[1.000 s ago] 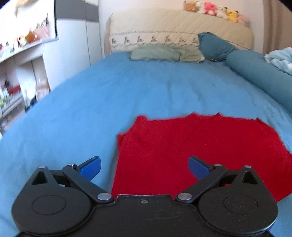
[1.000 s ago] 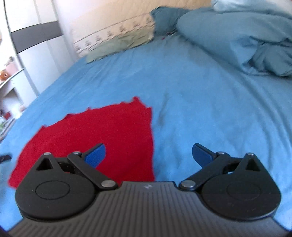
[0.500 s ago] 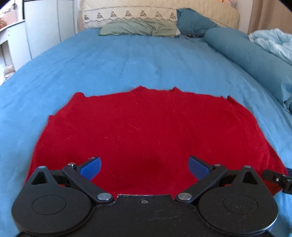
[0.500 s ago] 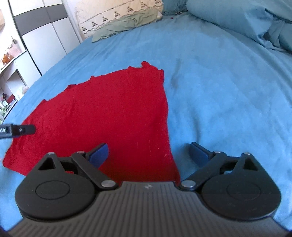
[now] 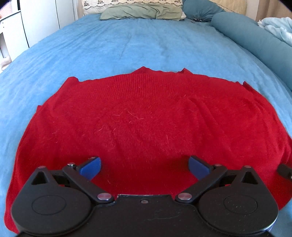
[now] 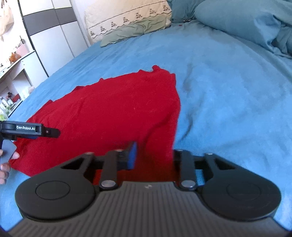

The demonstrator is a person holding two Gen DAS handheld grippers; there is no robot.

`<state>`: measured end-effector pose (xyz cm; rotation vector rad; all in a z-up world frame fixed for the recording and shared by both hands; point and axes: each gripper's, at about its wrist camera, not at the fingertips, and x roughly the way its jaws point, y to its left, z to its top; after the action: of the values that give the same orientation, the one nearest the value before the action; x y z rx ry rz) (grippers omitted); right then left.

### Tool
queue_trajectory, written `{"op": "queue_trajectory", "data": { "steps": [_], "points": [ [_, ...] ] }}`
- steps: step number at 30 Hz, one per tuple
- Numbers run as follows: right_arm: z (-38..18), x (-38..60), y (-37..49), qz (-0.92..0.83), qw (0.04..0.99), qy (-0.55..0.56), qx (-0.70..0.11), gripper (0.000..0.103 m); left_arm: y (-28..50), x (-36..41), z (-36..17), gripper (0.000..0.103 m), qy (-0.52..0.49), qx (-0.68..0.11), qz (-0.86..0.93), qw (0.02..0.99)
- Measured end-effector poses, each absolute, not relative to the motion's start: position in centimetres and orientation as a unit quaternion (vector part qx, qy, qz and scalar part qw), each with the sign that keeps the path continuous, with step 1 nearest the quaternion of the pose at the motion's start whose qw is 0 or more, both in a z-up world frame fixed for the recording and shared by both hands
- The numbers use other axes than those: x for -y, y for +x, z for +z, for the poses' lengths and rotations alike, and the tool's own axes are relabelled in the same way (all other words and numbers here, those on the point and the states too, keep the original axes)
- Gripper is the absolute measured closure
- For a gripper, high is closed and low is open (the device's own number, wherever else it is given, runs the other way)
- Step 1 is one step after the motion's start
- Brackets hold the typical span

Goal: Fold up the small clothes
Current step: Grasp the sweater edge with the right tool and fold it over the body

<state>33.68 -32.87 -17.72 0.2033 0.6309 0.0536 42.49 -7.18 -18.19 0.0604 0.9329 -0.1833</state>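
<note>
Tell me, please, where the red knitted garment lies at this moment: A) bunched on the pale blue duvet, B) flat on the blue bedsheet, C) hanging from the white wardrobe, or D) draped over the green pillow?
B: the red knitted garment is spread flat on the blue bedsheet, well short of the green pillow at the headboard.

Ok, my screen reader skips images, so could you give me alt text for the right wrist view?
The right gripper, its jaws just closing, pinches the near right edge of a red sweater lying flat on a blue bed. The left gripper reaches in at the left.
</note>
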Motion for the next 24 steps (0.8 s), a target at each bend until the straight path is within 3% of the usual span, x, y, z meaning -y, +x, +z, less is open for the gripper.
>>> {"op": "queue_trajectory", "data": {
  "steps": [2, 10, 16, 20, 24],
  "points": [
    [-17.2, 32.7, 33.7, 0.015, 0.944, 0.109, -0.313, 0.077, 42.4, 7.2, -18.3, 0.000, 0.029, -0.447, -0.085, 0.890],
    [-9.9, 30.4, 35.8, -0.013, 0.927, 0.223, -0.301, 0.079, 42.4, 6.2, -17.4, 0.003, 0.014, -0.461, -0.100, 0.882],
    [-3.0, 17.9, 39.0, 0.119, 0.945, 0.128, -0.277, 0.080, 39.8, -1.4, -14.3, 0.006, -0.012, -0.435, -0.087, 0.896],
    [-5.6, 7.2, 40.3, 0.244, 0.916, 0.030, -0.318, 0.080, 36.9, -7.6, -14.2, 0.006, -0.008, -0.426, -0.061, 0.903],
    [-13.3, 0.3, 42.3, 0.256, 0.882, -0.024, -0.395, 0.080, 34.0, -11.2, -15.8, 0.006, -0.005, -0.429, -0.057, 0.902]
  ]
}}
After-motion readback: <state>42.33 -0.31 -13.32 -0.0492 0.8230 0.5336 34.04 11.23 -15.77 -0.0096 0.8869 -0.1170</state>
